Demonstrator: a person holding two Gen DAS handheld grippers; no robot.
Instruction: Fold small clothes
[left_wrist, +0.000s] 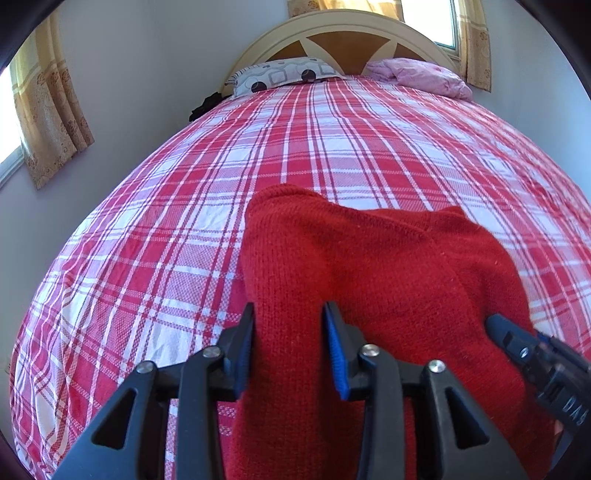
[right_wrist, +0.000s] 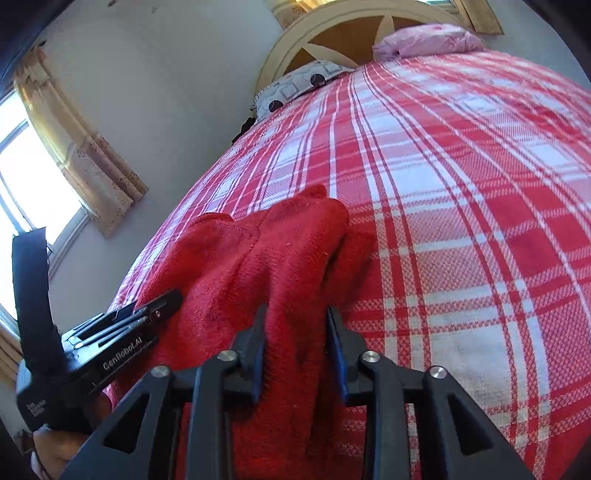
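Jaws of left gripper (left_wrist: 290, 314) stood part-open, red knit garment (left_wrist: 354, 266) running up between the blue pads (left_wrist: 334, 350). Cloth lay vs. the left pad; a sliver of gap showed at the right pad, so can't tell if it was truly pinched. Right gripper (right_wrist: 297, 317) same story: jaws narrow, a bunched fold of the knit filling the space between them, pads close on both sides (grip vs. loose contact not clear from wrist view).

Both tools sat side by side at near edge of garment, right gripper's nose visible at lower right of left wrist view, left gripper w/ "CenRobot.AI" lettering at lower left of right wrist view. A hand (right_wrist: 55, 454) showed partly under it.

Garment lay on the bed's red-and-white plaid sheet (left_wrist: 332, 147), near end, humped and creased, far corners pointing toward the headboard (left_wrist: 340, 37).

Further out: patterned grey pillow (left_wrist: 284, 75) and pink pillow (left_wrist: 421, 75) at the head, well apart from the knit. Tan curtains (left_wrist: 51, 122) on window at left wall.
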